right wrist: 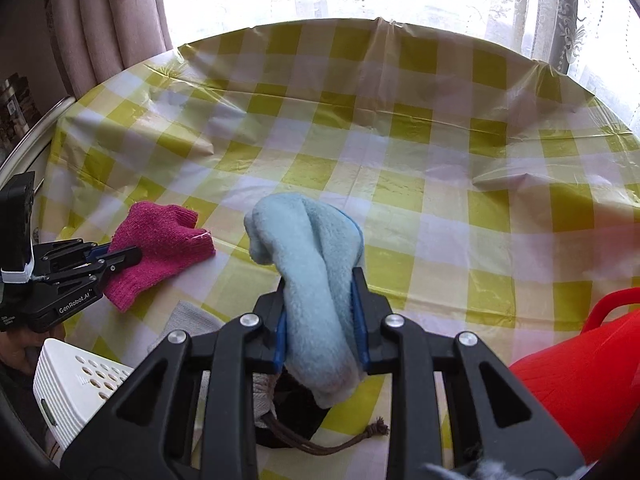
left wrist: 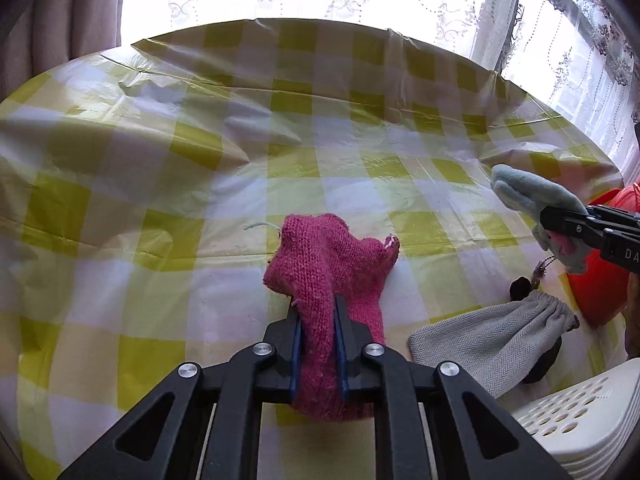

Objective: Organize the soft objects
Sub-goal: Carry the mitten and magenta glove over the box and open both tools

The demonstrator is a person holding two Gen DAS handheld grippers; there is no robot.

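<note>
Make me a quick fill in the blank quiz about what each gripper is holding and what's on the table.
1. The left gripper is shut on a knitted item coloured ____.
2. The right gripper is shut on a fleecy item coloured ____.
3. The tablecloth is checked white and ____.
4. The perforated basket is coloured ____.

Missing words: pink; light blue; yellow; white

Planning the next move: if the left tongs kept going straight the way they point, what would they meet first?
Probably the checked tablecloth: the left tongs, shut on the pink knitted sock, point down at bare cloth beyond it. Depth is unclear.
</note>
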